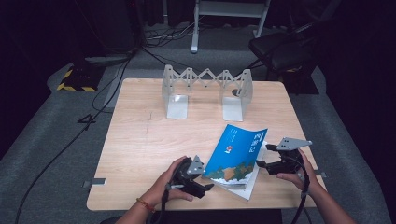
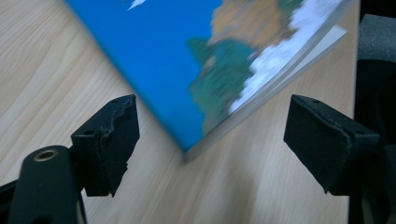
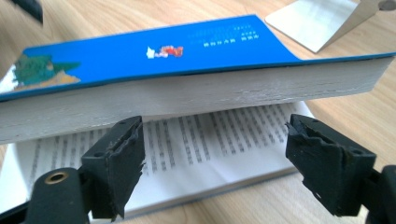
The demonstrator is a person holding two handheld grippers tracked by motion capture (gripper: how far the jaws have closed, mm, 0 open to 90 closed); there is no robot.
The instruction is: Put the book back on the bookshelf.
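a half-open blue book (image 1: pixel 236 156) lies near the desk's (image 1: pixel 140 140) front edge. the left gripper (image 1: pixel 205 186) rests low at its near corner, jaws wide, holding nothing. the right gripper (image 1: pixel 264 156) hovers at its page edge, jaws also wide and empty.

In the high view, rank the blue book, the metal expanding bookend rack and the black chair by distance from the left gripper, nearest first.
From the left gripper:
1. Blue book, just right of it, near the front edge of the table.
2. Metal expanding bookend rack, at the far side of the table.
3. Black chair, on the floor beyond the table's far right corner.

Bare table (image 1: pixel 140 140) left of book (image 1: pixel 236 151), bookend rack (image 1: pixel 205 88) behind
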